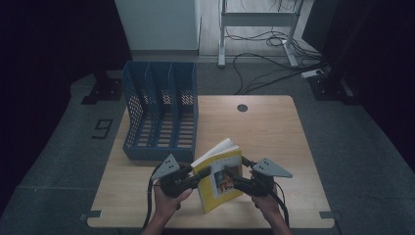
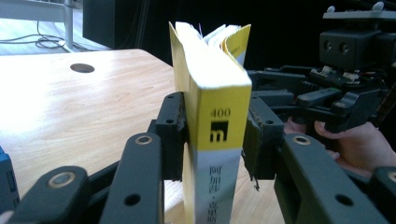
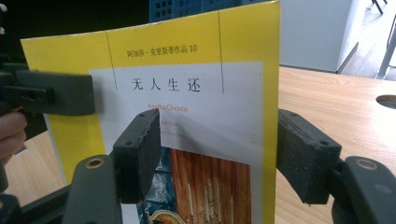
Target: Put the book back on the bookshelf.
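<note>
Table (image 1: 274, 127) is occupied at 11 o'clock by a blue file rack (image 1: 161, 112); a yellow paperback (image 1: 219, 178) is stood upright at 6 o'clock. Left gripper (image 1: 201, 175) is clamped on its spine; right gripper (image 1: 239, 179) is seen straddling its fore-edge, grip unclear.

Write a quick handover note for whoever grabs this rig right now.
Left hand-held gripper: shut on the spine of the yellow book.
Right hand-held gripper: jaws straddle the book's front edge, one in front of the cover; whether they press is unclear.
The book stands upright on the table, just in front of the blue file rack.
Done: book stood up and gripped.
Left, probably: slot it into the rack.
</note>
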A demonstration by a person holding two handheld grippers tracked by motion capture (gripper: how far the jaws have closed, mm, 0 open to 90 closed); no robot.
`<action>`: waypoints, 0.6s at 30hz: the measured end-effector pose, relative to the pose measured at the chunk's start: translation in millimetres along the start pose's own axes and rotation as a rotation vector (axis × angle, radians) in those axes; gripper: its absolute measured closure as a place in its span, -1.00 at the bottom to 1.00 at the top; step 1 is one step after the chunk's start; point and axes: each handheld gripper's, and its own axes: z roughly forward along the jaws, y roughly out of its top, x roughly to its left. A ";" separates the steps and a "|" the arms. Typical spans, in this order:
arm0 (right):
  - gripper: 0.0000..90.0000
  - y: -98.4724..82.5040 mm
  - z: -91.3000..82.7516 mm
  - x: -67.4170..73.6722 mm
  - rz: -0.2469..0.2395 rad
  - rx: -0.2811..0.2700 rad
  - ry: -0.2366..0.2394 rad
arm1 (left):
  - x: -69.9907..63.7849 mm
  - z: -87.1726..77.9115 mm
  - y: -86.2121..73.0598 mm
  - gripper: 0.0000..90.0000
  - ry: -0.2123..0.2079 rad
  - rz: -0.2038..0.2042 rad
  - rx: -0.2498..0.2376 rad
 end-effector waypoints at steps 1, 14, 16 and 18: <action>-0.25 -0.2 0.1 -0.1 -0.001 0.003 0.000 | 0.0 0.0 0.0 0.41 0.000 0.000 0.000; -0.24 -2.7 2.8 -0.3 -0.001 0.016 0.001 | 1.2 -2.2 2.5 0.67 0.014 -0.001 -0.009; -0.24 -2.8 3.0 -0.4 -0.001 0.017 0.002 | 1.5 -3.4 2.7 0.67 0.009 -0.003 -0.004; -0.23 -3.2 3.5 -0.3 0.002 0.020 0.008 | 1.2 -4.9 2.2 0.67 0.011 -0.003 -0.004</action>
